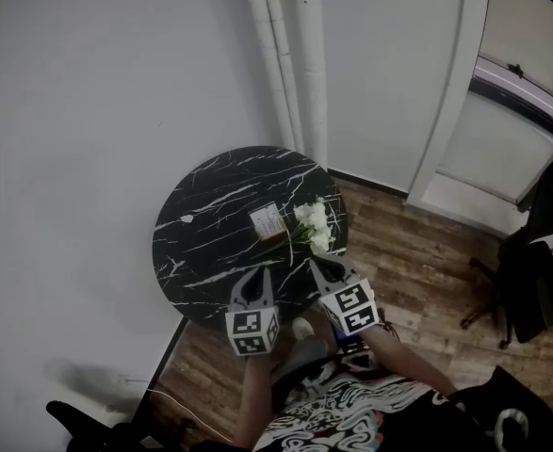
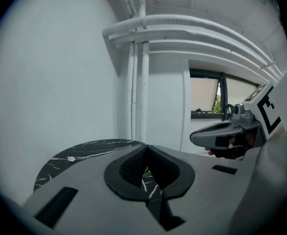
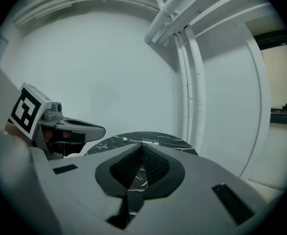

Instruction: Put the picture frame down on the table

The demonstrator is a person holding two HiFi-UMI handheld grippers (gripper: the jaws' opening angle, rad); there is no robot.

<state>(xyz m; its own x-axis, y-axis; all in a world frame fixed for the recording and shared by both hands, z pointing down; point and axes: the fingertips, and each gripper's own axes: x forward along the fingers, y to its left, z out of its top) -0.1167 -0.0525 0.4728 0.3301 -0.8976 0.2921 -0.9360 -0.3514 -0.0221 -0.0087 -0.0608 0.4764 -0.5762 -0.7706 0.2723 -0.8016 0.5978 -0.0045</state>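
A small picture frame [image 1: 268,221] with a pale face and a brown edge rests near the middle of the round black marble table [image 1: 201,243]. I cannot tell whether it stands or lies flat. My left gripper [image 1: 257,273] hovers over the table's near edge, shut and empty, its jaws meeting tip to tip [image 2: 146,149]. Beside it on the right, my right gripper [image 1: 317,263] is also shut with nothing in it [image 3: 142,145]. Both point toward the frame and stay short of it. In the gripper views the jaws hide the frame almost wholly.
White flowers [image 1: 315,224] lie on the table just right of the frame. A white wall and vertical pipes [image 1: 295,64] stand behind the table. Wooden floor [image 1: 417,262] and a dark chair [image 1: 530,281] are to the right. A person's patterned clothing [image 1: 351,412] fills the bottom.
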